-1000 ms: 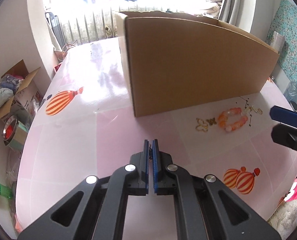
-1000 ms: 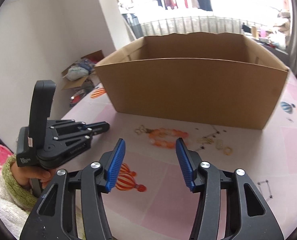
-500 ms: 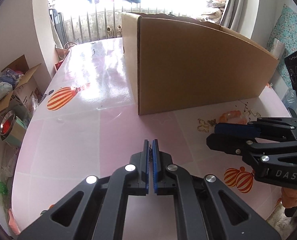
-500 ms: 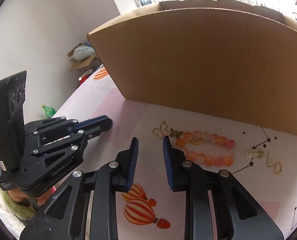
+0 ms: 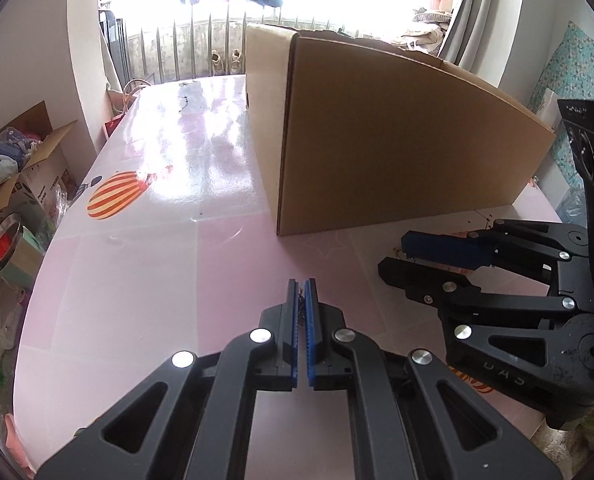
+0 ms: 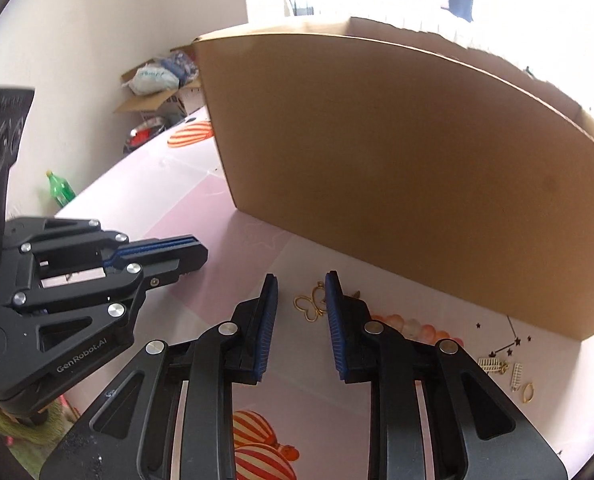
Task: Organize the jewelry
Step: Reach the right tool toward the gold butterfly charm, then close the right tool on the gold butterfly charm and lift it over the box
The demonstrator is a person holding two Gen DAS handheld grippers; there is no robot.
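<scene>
Right hand-held gripper (image 6: 301, 284) advanced, closing around butterfly charm (image 6: 311, 306).

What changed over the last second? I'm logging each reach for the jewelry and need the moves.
The right gripper came forward and down toward the brown cardboard box; its jaws are closing around the gold butterfly charm, not yet pressing it. In the left view it now hides the orange beaded bracelet. The left gripper stayed shut in place over the pink tabletop; box and jewelry did not move.
</scene>
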